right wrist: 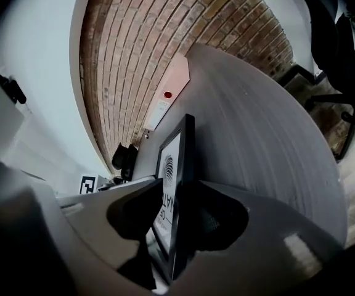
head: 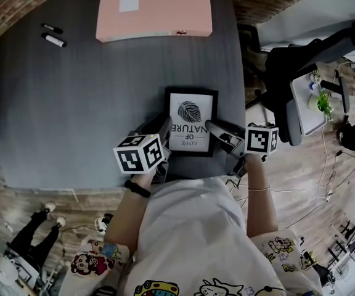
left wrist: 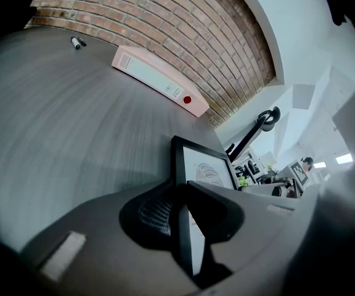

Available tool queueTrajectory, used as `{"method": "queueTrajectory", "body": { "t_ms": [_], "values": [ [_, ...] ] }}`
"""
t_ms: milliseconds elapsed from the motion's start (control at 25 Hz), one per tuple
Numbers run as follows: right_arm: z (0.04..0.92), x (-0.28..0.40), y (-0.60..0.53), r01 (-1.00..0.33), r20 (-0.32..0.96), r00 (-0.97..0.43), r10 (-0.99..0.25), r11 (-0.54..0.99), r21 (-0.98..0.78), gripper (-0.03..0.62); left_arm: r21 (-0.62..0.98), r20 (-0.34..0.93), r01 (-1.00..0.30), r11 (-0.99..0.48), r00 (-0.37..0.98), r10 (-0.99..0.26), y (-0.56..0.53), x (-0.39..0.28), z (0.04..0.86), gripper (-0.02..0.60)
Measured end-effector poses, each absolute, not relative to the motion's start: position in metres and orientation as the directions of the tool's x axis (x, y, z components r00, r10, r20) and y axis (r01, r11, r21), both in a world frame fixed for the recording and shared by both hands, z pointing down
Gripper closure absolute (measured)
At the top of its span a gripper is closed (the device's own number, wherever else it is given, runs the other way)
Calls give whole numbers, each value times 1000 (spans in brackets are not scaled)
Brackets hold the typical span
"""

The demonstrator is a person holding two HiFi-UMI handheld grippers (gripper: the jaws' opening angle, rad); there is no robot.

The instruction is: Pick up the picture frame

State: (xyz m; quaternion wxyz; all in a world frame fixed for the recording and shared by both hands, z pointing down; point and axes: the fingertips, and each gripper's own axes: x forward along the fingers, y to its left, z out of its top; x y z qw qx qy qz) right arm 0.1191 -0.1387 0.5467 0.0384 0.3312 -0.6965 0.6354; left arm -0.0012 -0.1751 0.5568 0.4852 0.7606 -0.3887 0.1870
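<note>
Frame (head: 191,121) looks light, stiff and breakable, so we clamp its left edge in the left gripper (head: 164,131) while the right gripper (head: 214,128) loosely straddles its right edge.

We see a white short-sleeved T-shirt (head: 190,227) printed with colourful cartoon figures on the sleeves and lower front; a black band (head: 137,189) circles the left wrist and a thin pale bracelet (head: 259,189) the right. The left gripper (head: 164,130) and the right gripper (head: 216,129) look to us like dark grey plastic, each bearing a white cube with black square markers (head: 139,153); in the gripper views we find broad matte jaws, black ribbed pads (left wrist: 151,214) and a small pale rectangle on one jaw.
</note>
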Motion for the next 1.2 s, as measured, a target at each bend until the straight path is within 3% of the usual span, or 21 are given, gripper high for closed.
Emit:
{"method": "queueTrajectory", "body": {
  "t_ms": [680,1040,1200],
  "values": [
    [523,85,-156,-244,230,-895,-383,-10,-970,462,694,631,-704,-153,697,-341,-170,-1,562,497],
    [525,70,-163,-242,231,-895,-382,-19,-970,505,705,625,-694,-146,705,-335,-171,1,561,495],
    [538,76,-161,-301,295,-876,-382,-45,-953,565,715,617,-685,-136,711,-337,-172,1,563,494]
  ]
}}
